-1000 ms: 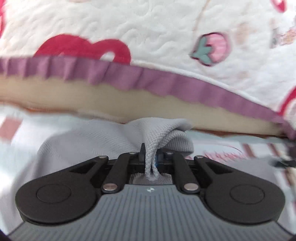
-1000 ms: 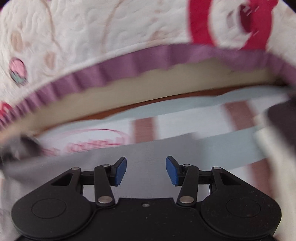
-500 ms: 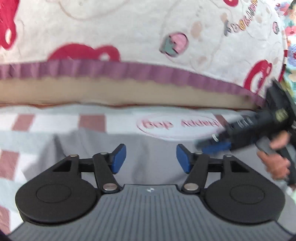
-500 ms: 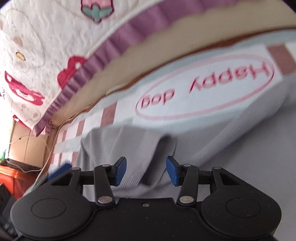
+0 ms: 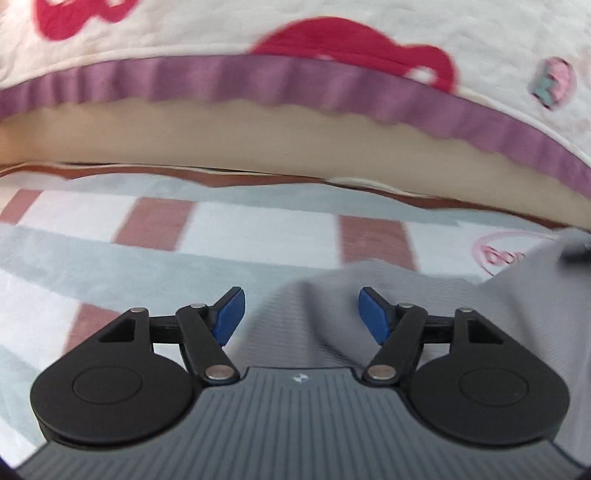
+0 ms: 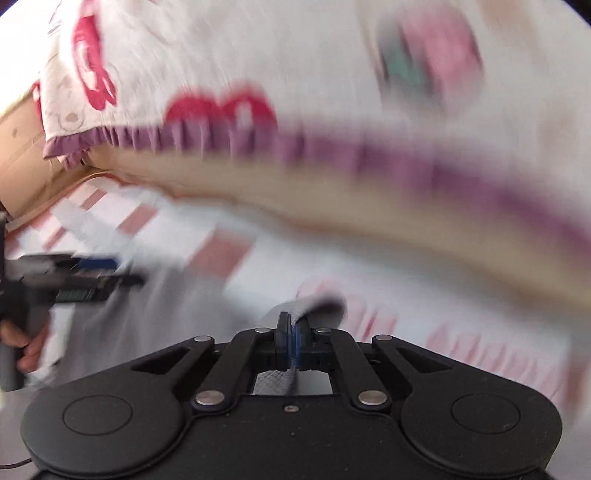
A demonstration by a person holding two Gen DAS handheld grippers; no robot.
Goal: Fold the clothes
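Note:
A grey ribbed knit garment (image 5: 332, 314) lies on a checked blanket, with a rumpled ridge running between the blue pads of my left gripper (image 5: 300, 314), which stands open just above it. In the right wrist view my right gripper (image 6: 290, 334) is shut on a fold of the same grey garment (image 6: 155, 317), and the pinched edge pokes up past the fingertips. That view is heavily blurred by motion. The left gripper (image 6: 92, 271) also shows at the far left of the right wrist view, held by a hand.
The checked blanket (image 5: 166, 225) of white, pale grey and dusty red squares carries a pink printed oval (image 5: 498, 254). Behind it rises a quilted cover (image 5: 332, 26) with red shapes and a purple ruffle (image 5: 258, 79). A cardboard box (image 6: 18, 155) stands at the far left.
My left gripper let go of the grey fabric, opened, and shifted left. My right gripper, open before, has closed on a fold of the garment and is moving fast.

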